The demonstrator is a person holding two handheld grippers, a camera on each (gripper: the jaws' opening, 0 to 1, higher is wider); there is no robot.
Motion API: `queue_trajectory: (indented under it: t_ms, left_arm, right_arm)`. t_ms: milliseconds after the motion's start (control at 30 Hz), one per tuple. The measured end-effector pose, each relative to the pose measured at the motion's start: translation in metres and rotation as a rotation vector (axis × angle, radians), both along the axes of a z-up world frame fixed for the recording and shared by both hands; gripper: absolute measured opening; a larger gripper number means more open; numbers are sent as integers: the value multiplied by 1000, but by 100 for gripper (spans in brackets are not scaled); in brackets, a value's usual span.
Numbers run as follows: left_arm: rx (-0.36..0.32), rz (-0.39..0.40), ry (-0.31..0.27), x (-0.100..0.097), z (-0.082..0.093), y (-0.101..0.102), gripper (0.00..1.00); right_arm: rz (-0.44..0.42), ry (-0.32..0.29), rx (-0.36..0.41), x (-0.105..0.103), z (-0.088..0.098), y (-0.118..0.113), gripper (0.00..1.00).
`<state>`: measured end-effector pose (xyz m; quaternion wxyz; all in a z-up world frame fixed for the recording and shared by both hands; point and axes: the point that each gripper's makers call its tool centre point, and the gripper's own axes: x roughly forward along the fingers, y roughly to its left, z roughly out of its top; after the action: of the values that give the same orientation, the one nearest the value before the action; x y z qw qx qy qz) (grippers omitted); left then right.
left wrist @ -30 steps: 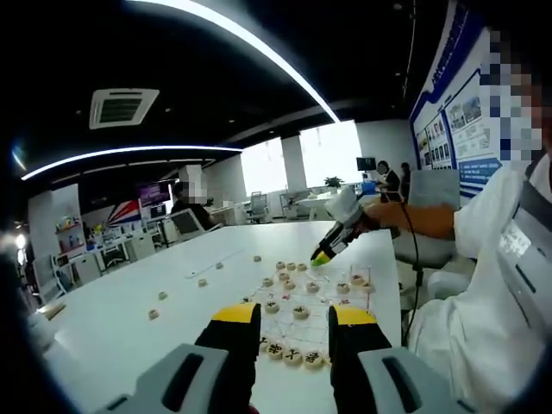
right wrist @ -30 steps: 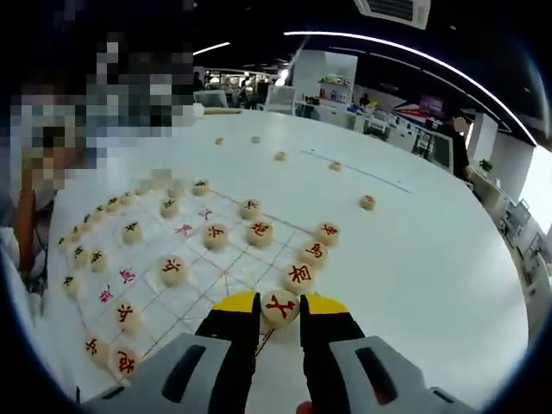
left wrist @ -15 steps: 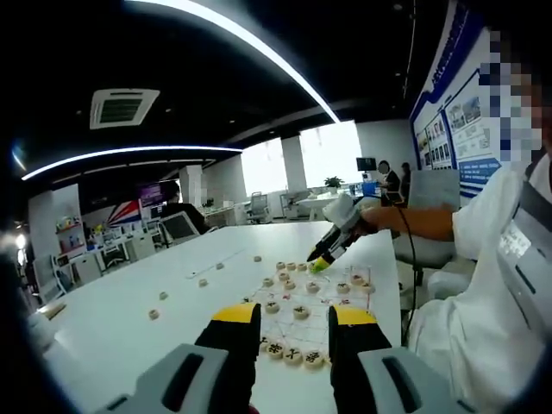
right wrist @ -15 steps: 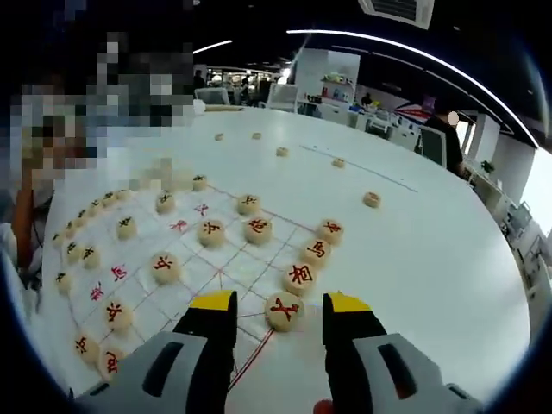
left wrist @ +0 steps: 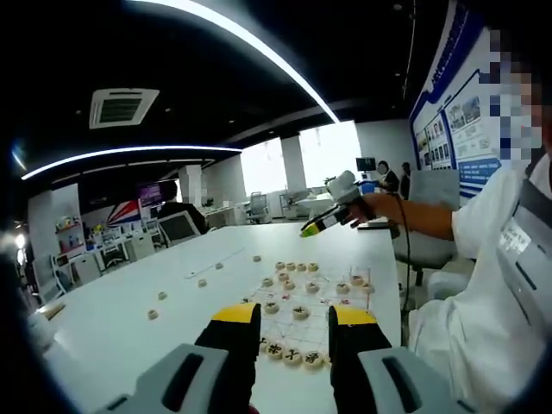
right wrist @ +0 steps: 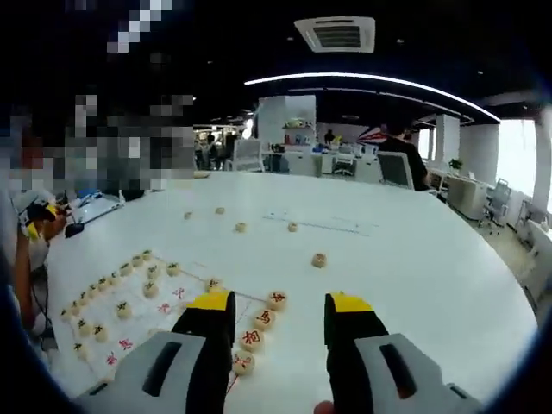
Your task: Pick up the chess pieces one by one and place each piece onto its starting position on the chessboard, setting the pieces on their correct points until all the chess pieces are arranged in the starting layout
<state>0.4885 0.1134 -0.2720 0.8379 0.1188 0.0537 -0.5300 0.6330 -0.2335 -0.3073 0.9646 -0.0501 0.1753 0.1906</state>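
Note:
A paper chessboard (left wrist: pixel 317 324) lies on the white table, with round wooden pieces (left wrist: pixel 299 311) on it. My left gripper (left wrist: pixel 296 333) hovers open over the board's near edge with nothing between its fingers. My right gripper (left wrist: pixel 309 230) is up in the air above the far side of the board, held by a hand (left wrist: pixel 366 207). In the right gripper view, my right gripper (right wrist: pixel 278 324) is open and holds nothing. Below it a row of red-lettered pieces (right wrist: pixel 264 318) runs along the edge of the chessboard (right wrist: pixel 142 316).
Several loose pieces lie on the table off the board (right wrist: pixel 319 260) (right wrist: pixel 292 227) (right wrist: pixel 241 227) (left wrist: pixel 153 314) (left wrist: pixel 203 282). A person in white stands close at the right (left wrist: pixel 492 285). Office desks and chairs stand behind the table (right wrist: pixel 392 168).
My right gripper opened, let a red-lettered piece go at the board's edge, then rose well above the table. My left gripper has stayed where it was.

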Motion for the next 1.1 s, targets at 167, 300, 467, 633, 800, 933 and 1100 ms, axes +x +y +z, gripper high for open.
queue_trajectory:
  t_ms: [167, 300, 467, 633, 800, 933, 1100]
  left_arm:
    - [0, -1, -1, -1, 0, -1, 33]
    - [1, 0, -2, -1, 0, 0, 33]
    - [-3, 5, -2, 0, 1, 2, 33]
    - [-4, 7, 0, 0, 0, 3, 33]
    - [-3, 11, 1, 1, 0, 5, 33]
    - [-4, 13, 1, 1, 0, 6, 33]
    - [-9, 16, 1, 1, 1, 8, 33]
  right_arm:
    - [-7, 13, -13, 17, -4, 3, 41]
    - [-21, 49, -23, 27, -21, 17, 40]
    - [-49, 88, -41, 64, -37, 8, 39]
    - [-95, 80, -85, 106, -49, -3, 39]
    - [-131, 78, -118, 147, -69, -13, 37]
    - [-131, 95, -113, 165, -79, -12, 37]
    - [-135, 123, -122, 164, -92, -8, 36]
